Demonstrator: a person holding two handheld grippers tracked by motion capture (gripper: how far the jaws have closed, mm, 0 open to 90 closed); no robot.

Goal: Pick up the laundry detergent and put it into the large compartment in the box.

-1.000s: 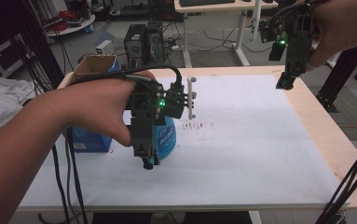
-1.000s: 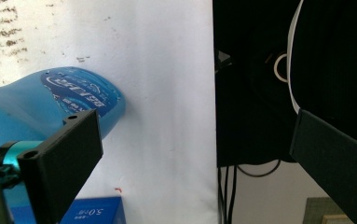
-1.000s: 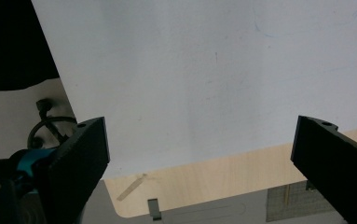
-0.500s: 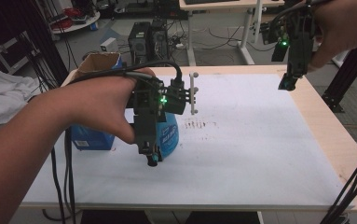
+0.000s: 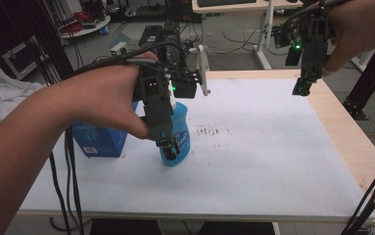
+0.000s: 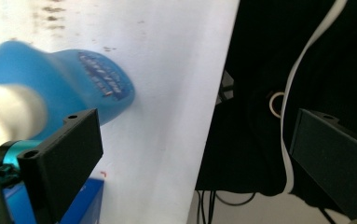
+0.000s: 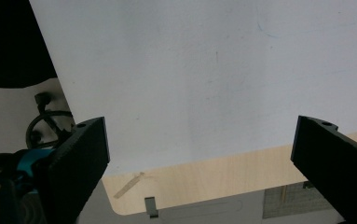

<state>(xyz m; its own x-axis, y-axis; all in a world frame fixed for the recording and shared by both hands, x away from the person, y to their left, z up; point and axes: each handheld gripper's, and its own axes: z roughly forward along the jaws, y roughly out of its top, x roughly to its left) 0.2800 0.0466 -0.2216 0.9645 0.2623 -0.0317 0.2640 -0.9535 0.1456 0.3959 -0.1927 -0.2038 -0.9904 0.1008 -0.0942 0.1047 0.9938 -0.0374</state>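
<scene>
A blue spray bottle [image 5: 182, 131] with a white neck stands upright on the white table cover [image 5: 263, 166], left of centre. My left gripper [image 5: 168, 147] hangs over it from above, its tips low in front of the bottle's body. In the left gripper view the jaws of my left gripper [image 6: 195, 135] stand wide open, and the bottle [image 6: 73, 79] lies off beside the left jaw, not between them. My right gripper [image 5: 303, 89] is held high over the table's far right corner. It is open [image 7: 202, 140] with only table below.
A blue box [image 5: 102, 139] stands on the table just left of the bottle. Dark specks [image 5: 212, 131] mark the cover right of the bottle. The table's wooden edge [image 5: 334, 127] runs down the right. Desks, cables and equipment stand beyond the far edge.
My left gripper has shifted up and a little to the right along the bottle. The right gripper has barely moved.
</scene>
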